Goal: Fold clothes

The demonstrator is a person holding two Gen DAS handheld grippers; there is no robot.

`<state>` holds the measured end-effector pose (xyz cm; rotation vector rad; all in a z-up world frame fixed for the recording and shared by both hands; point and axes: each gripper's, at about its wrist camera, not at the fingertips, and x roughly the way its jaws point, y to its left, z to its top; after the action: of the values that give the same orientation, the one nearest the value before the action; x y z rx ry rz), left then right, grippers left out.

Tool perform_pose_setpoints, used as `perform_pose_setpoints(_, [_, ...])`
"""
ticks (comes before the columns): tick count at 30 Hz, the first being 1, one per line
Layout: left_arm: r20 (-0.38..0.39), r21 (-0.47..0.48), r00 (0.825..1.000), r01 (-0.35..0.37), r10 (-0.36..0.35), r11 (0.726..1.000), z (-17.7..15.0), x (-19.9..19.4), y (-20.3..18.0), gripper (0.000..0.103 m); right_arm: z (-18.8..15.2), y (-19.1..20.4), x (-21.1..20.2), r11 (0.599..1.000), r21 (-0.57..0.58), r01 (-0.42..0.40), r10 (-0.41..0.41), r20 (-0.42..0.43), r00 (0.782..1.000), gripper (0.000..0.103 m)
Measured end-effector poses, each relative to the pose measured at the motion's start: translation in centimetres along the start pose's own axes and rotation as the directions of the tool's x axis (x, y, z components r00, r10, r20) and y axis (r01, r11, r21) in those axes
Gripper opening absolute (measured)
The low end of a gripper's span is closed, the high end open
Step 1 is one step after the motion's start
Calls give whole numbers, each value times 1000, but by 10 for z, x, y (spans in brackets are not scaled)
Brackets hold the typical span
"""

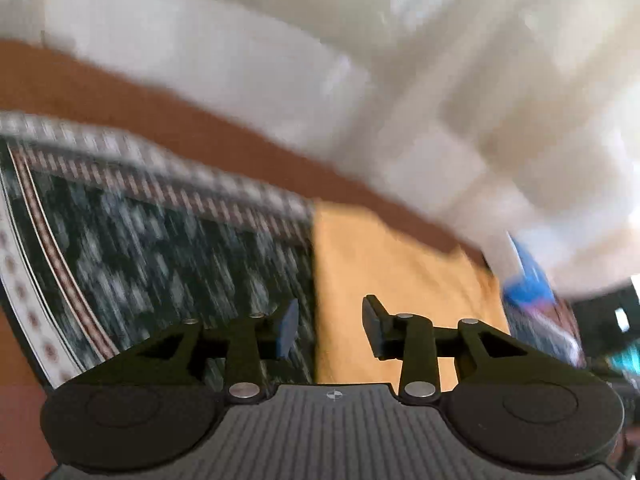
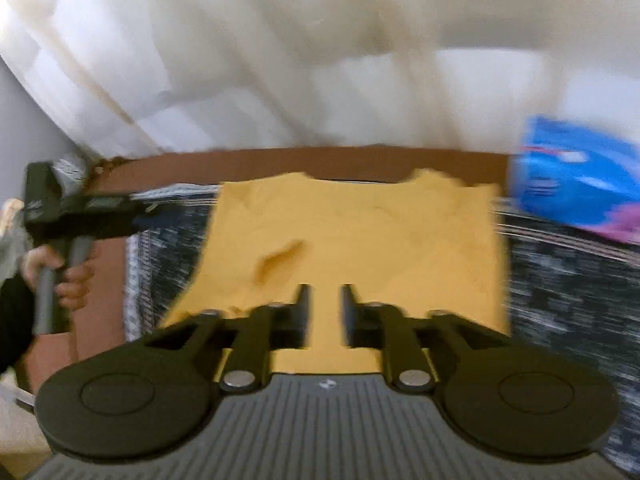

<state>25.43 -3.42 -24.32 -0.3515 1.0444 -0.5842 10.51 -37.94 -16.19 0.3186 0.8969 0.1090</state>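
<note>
A: Figure, right wrist view. The yellow garment (image 2: 352, 232) lies spread on a dark patterned cloth (image 2: 568, 280) over a brown surface (image 2: 280, 162). The right gripper (image 2: 325, 300) hovers above the garment's near edge, its jaws apart with nothing between them.

B: And how should the garment handle?

A: Judged from its small raised wrinkle (image 2: 276, 260) and its flat lie, it is light, soft and limp. It should sag wherever it is unsupported, so a pinch at a corner or along an edge looks better than one mid-panel.

B: Figure, left wrist view. The left gripper (image 1: 330, 328) is likewise parted and empty, and it sits over the garment's (image 1: 384, 272) left border, where yellow meets the patterned cloth (image 1: 140, 248).

A: Only the right view shows the garment's full outline, including its uneven far edge. It also shows the person's hand (image 2: 60, 276) on the left tool's handle.

B: The left view alone shows the cloth's striped border (image 1: 120, 176). Both show a blue package (image 2: 580, 184) beside the garment, though motion blur hides its details.
</note>
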Motion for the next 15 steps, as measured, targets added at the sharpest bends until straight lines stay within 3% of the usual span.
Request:
perform_pose_setpoints(5, [-60,26,998,-21,22,999,-18,17,-11,51,-24,-14,-6,995,73,61,-58,-38,998,44])
perform_pose_setpoints(6, [-66,38,997,-25,28,999,-19,19,-13,45,-27,-13,-5,995,78,57,-55,-36,998,44])
perform_pose_setpoints(8, [-70,99,994,-71,78,993,-20,23,-18,3,-32,-12,-5,995,89,49,-46,-31,998,44])
perform_pose_setpoints(10, [-68,154,988,-130,142,979,-24,23,-15,3,-36,-11,-4,994,96,48,-46,-25,999,44])
perform_pose_setpoints(13, [-71,113,990,-111,119,987,-23,11,-4,5,-38,-16,-13,992,100,73,-73,-1,997,45])
perform_pose_setpoints(14, [-64,121,991,-109,118,987,-23,6,-6,24,-39,-20,-17,991,107,82,-83,4,997,45])
perform_pose_setpoints(15, [-57,128,992,-108,116,986,-23,0,-7,30,-40,-24,-20,989,116,92,-94,8,996,46])
